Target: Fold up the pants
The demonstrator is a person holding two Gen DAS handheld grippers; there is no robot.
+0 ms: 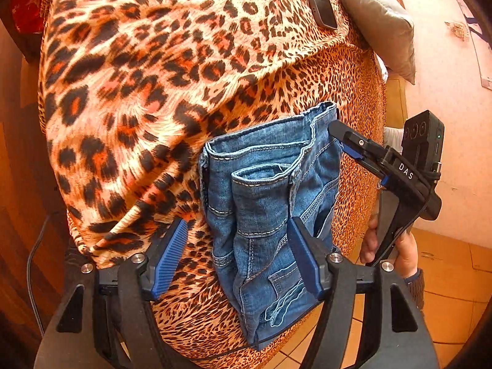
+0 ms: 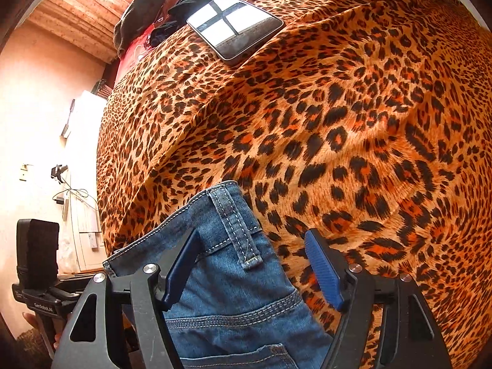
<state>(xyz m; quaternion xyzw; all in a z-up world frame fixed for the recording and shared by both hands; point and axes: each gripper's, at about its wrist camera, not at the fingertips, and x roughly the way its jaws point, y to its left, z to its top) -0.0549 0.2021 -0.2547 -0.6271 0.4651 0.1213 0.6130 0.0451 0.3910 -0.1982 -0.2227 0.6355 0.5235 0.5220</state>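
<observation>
Both grippers stand open over a small bundle of folded jeans (image 1: 270, 212) that lies near the edge of a bed under a leopard-print cover (image 1: 129, 86). From the left wrist view, the left gripper (image 1: 238, 255) has its blue pads spread wide, one pad over bare cover to the bundle's left, the other lying over the denim; neither presses on cloth, so nothing is held. The right gripper (image 1: 338, 135) comes in from the far right corner of the bundle, a person's hand (image 1: 396, 246) on its handle, its tip just beside the waistband end. In the right wrist view that same right gripper (image 2: 252, 267) is also spread wide, with a belt loop (image 2: 236, 227) and the waistband corner showing between its pads, which do not clamp them.

The bundle's long axis runs away from the left gripper, from the near hem end by the bed's edge toward the waistband end farther in. So the left hand is nearer the near end, the right hand nearer the far one. The pants look already folded down to a compact packet; I judge the job nearly done, with at most a tidy or a final press left. A phone (image 2: 235, 26) lies well apart, farther up the bed.
</observation>
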